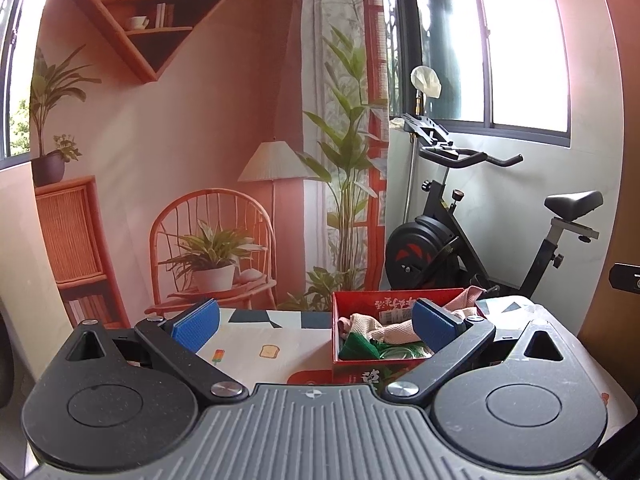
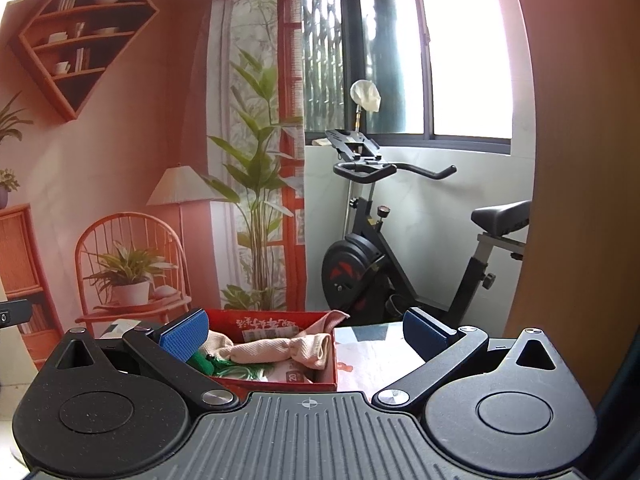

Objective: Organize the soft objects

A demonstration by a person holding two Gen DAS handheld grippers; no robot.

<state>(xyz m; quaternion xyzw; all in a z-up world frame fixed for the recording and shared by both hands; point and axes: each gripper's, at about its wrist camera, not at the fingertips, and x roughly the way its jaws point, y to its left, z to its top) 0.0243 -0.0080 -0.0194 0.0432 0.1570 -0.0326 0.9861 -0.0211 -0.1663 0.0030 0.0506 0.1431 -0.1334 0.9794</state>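
The right tool (image 2: 306, 334) is spread wide, holding nothing. Ahead, a red box (image 2: 276, 378) on the worktop (image 2: 376, 356) contains a pink cloth (image 2: 276, 350) and a green item (image 2: 204, 364).

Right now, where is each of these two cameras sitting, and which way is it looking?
Left wrist: rides on the left claw, looking forward over the table; red box ahead to the right; its own open blue fingers show.
Right wrist: rides on the right claw; box ahead to the left; open fingers show.
Shared: box, pink cloth, exercise bike, backdrop.
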